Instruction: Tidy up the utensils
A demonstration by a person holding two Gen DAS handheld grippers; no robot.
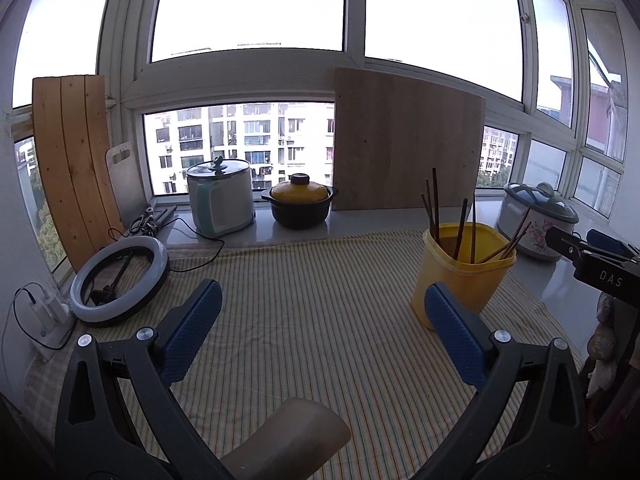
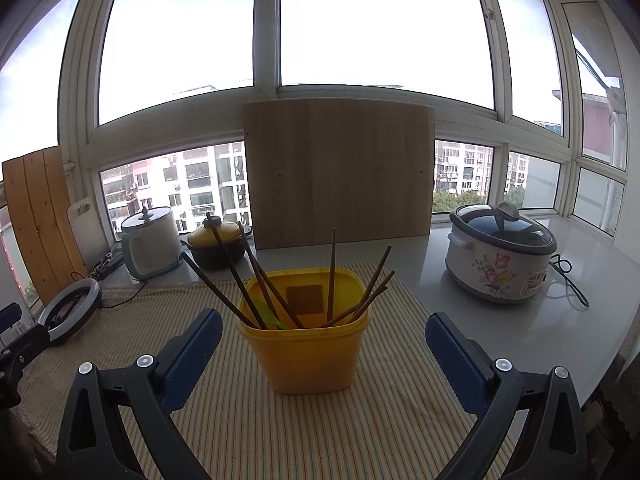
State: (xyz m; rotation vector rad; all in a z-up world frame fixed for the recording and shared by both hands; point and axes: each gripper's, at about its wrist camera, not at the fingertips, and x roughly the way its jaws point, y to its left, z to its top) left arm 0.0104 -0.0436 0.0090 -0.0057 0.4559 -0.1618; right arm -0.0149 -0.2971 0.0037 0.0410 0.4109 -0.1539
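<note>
A yellow plastic container (image 2: 310,354) stands on the striped cloth (image 2: 280,432) and holds several dark chopsticks (image 2: 331,276) and a green utensil (image 2: 266,314). My right gripper (image 2: 324,338) is open and empty, its blue pads on either side of the container, a little in front of it. In the left wrist view the container (image 1: 464,280) stands at the right, partly behind the right pad (image 1: 454,332). My left gripper (image 1: 320,324) is open and empty above the cloth (image 1: 304,280). The right gripper's body (image 1: 596,260) shows at the far right.
On the sill stand a white-green cooker (image 1: 220,196), a yellow-lidded black pot (image 1: 300,204), a floral slow cooker (image 2: 500,260), a leaning wooden board (image 2: 340,172) and pine planks (image 1: 74,168). A ring light (image 1: 120,276) lies at left. A tan object (image 1: 296,436) lies at the bottom edge.
</note>
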